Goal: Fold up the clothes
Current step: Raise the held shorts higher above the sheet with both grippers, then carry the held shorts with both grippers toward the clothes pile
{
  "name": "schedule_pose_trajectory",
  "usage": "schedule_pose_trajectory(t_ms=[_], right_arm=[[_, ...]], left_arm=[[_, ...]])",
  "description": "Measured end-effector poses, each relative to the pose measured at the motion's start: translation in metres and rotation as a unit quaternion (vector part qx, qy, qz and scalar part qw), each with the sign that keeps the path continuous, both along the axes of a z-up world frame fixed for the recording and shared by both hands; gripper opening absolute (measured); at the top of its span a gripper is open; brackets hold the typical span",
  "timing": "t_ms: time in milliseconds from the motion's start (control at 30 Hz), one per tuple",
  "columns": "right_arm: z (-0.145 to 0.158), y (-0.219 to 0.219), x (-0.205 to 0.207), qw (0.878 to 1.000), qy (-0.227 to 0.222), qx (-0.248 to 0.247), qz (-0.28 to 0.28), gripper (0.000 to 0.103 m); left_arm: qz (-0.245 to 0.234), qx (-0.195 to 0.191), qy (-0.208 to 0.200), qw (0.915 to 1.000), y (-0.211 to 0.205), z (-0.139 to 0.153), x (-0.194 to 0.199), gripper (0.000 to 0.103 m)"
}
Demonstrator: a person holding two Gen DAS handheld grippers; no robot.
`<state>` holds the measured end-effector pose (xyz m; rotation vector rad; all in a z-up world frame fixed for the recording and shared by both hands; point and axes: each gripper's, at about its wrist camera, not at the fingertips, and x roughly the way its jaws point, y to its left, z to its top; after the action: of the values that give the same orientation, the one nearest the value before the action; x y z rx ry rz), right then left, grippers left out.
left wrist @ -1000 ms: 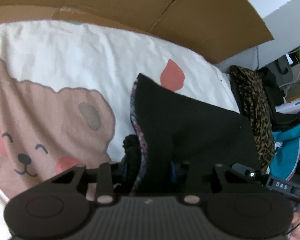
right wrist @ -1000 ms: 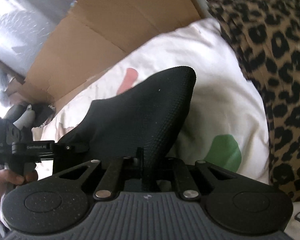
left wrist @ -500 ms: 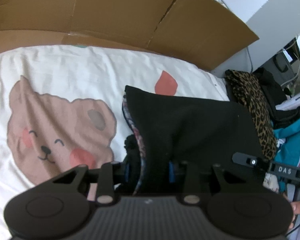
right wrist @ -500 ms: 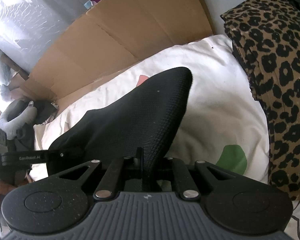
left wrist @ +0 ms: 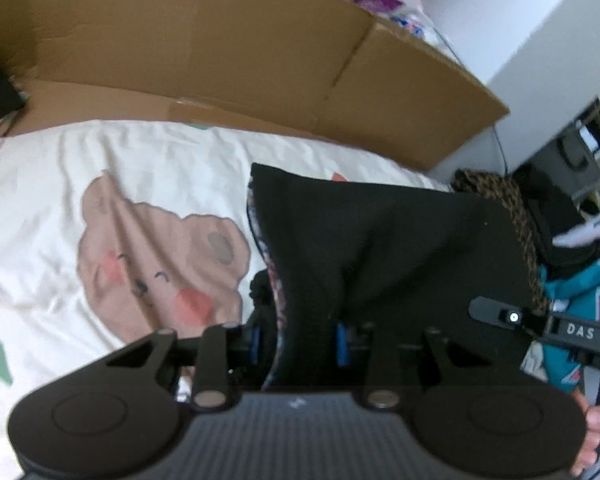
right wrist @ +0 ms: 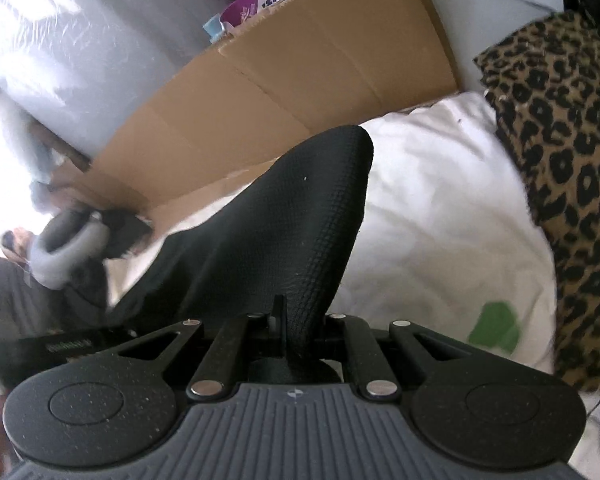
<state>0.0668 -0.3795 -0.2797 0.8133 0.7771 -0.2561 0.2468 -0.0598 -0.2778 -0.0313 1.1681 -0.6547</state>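
A black textured garment (left wrist: 400, 248) with a patterned inner side hangs stretched between both grippers above the bed. My left gripper (left wrist: 300, 340) is shut on its near-left edge, fabric bunched between the blue pads. In the right wrist view the same black garment (right wrist: 276, 232) rises from my right gripper (right wrist: 296, 328), which is shut on its right edge. The right gripper's body (left wrist: 540, 324) shows at the garment's right side in the left wrist view. The left gripper's body (right wrist: 60, 348) shows low at the left in the right wrist view.
A white bedsheet (left wrist: 120, 168) with a brown bear print (left wrist: 156, 256) lies below. A cardboard panel (left wrist: 220, 56) stands along the far side. A leopard-print cloth (right wrist: 560, 160) and a teal garment (left wrist: 580, 292) lie to the right. A hand (left wrist: 596, 436) holds the right tool.
Both grippers have risen and pulled back with the black garment, so more of the bed and cardboard show. The garment hangs higher above the sheet.
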Motion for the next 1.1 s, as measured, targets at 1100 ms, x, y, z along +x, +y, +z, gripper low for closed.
schedule_pose_trajectory(t_ms=[1100], right_arm=[[0.317,0.038,-0.093,0.987,-0.081,-0.134,0.033,0.007]], left_arm=[[0.017,-0.017,-0.118,0.9927,-0.018,0.297,-0.135,0.035]])
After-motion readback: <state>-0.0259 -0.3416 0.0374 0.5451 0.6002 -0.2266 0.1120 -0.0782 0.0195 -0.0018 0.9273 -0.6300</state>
